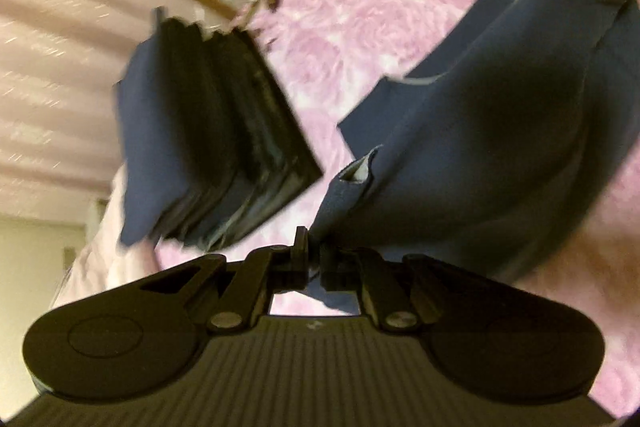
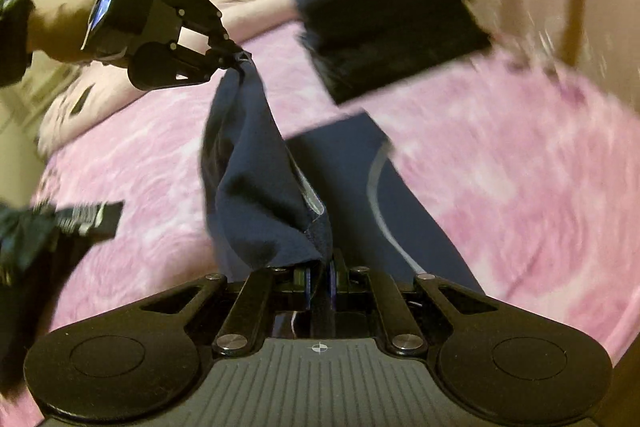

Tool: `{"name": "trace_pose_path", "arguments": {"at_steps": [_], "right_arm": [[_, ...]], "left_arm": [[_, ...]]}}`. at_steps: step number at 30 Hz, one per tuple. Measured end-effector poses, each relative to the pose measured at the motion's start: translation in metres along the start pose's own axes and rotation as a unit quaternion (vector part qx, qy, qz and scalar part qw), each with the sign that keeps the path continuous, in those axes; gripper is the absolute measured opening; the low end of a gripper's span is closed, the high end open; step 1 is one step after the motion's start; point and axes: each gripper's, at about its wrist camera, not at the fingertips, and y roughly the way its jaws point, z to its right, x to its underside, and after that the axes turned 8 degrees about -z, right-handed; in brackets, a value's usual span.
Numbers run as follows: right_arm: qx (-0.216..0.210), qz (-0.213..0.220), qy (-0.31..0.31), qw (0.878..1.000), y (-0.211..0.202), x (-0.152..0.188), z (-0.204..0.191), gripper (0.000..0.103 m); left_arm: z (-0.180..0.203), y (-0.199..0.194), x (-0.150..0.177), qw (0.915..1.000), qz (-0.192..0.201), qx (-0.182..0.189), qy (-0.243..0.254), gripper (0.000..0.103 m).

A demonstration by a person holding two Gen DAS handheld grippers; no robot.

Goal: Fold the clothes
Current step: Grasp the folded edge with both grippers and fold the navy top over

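Pinched between the closed fingers of the right gripper (image 2: 320,273), a navy garment (image 2: 256,179) climbs toward eleven o'clock, where the left gripper (image 2: 236,57) is clamped on its other corner. Its remaining cloth trails down onto the pink floral bedspread (image 2: 500,163) at one o'clock. A folded dark stack (image 2: 392,23) lies further up, well apart from both grippers.

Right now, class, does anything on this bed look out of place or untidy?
Nothing is damaged or spilled. The navy garment hangs bunched and twisted between the left gripper and right gripper, part still lying on the pink blanket. A dark folded stack sits neatly beyond it.
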Motion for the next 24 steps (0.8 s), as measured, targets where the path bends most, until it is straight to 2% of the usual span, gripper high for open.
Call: {"name": "trace_pose_path", "arguments": {"at_steps": [2, 7, 14, 16, 17, 18, 19, 21, 24], "right_arm": [[-0.010, -0.012, 0.042, 0.999, 0.009, -0.004, 0.030, 0.006], [-0.027, -0.044, 0.121, 0.991, 0.030, -0.006, 0.081, 0.006], [-0.033, -0.062, 0.169, 0.983, 0.035, -0.002, 0.098, 0.007], [-0.025, -0.060, 0.180, 0.981, 0.031, 0.000, 0.098, 0.008], [-0.018, -0.058, 0.183, 0.981, 0.028, 0.001, 0.097, 0.012], [-0.011, -0.056, 0.185, 0.981, 0.025, 0.002, 0.096, 0.028], [-0.005, -0.055, 0.188, 0.981, 0.022, 0.003, 0.095, 0.039], [0.002, -0.048, 0.201, 0.978, 0.014, 0.007, 0.097, 0.043], [0.013, -0.036, 0.219, 0.975, 0.003, 0.013, 0.098, 0.043]], "left_arm": [[-0.010, 0.031, -0.038, 0.9996, 0.001, 0.027, 0.013, 0.003], [-0.008, 0.097, -0.095, 0.9952, -0.002, 0.089, 0.039, 0.004], [-0.019, 0.108, -0.083, 0.9939, -0.002, 0.110, -0.011, 0.007], [-0.022, 0.111, -0.079, 0.9930, -0.002, 0.116, -0.025, 0.016], [-0.024, 0.112, -0.077, 0.9924, -0.002, 0.119, -0.032, 0.025], [-0.026, 0.113, -0.075, 0.9918, -0.002, 0.121, -0.039, 0.038], [-0.027, 0.115, -0.073, 0.9912, -0.001, 0.124, -0.046, 0.042], [-0.031, 0.118, -0.069, 0.9897, -0.001, 0.130, -0.061, 0.048], [-0.036, 0.122, -0.063, 0.9870, -0.001, 0.138, -0.082, 0.048]]}}
